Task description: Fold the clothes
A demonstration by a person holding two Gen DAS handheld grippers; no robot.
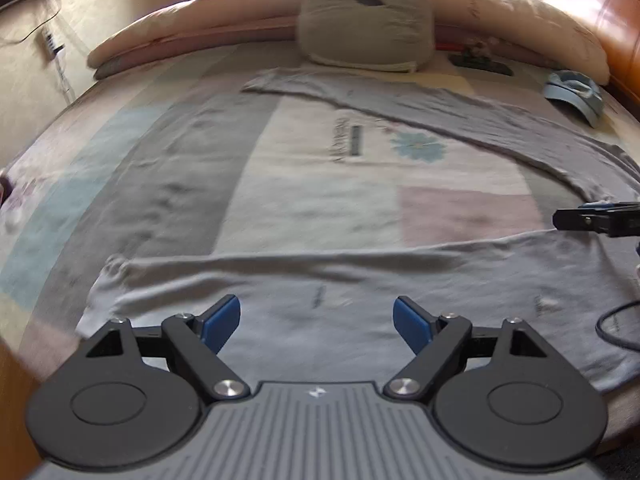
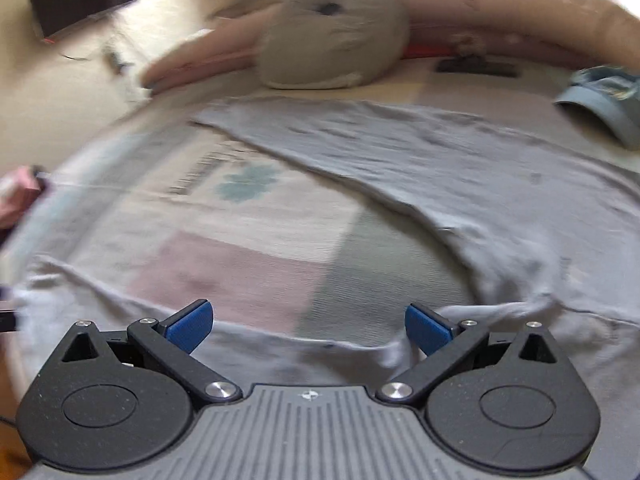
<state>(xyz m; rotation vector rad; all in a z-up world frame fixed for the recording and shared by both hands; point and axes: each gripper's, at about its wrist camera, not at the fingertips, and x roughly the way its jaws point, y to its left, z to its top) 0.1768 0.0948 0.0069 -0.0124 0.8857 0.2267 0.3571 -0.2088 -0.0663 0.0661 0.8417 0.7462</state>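
We hold two claws over a grey garment spread in two long arms across a patchwork bedspread, and much of the scene is smeared by blur. From the left claw, its blue pads spread wide with nothing between them, the near band of the garment lies directly under and ahead of the tips, while the far band runs diagonally beyond, up and to the right. The garment's right end is cut off by the frame, so we cannot tell what kind of garment it is. At the right edge of this view the tip of the right claw juts in, only partly seen. In its own view the right claw also stands spread and empty, the garment's near edge just under its tips and a bunched fold beside the right pad. Dark lettering on the bedspread, next to a blue flower print, is too blurred to read; a small mark on each claw's body is likewise illegible. Beyond the far band sit a grey cushion, pink bedding and a blue cap. Bare bedspread lies between the two bands ahead of both claws.
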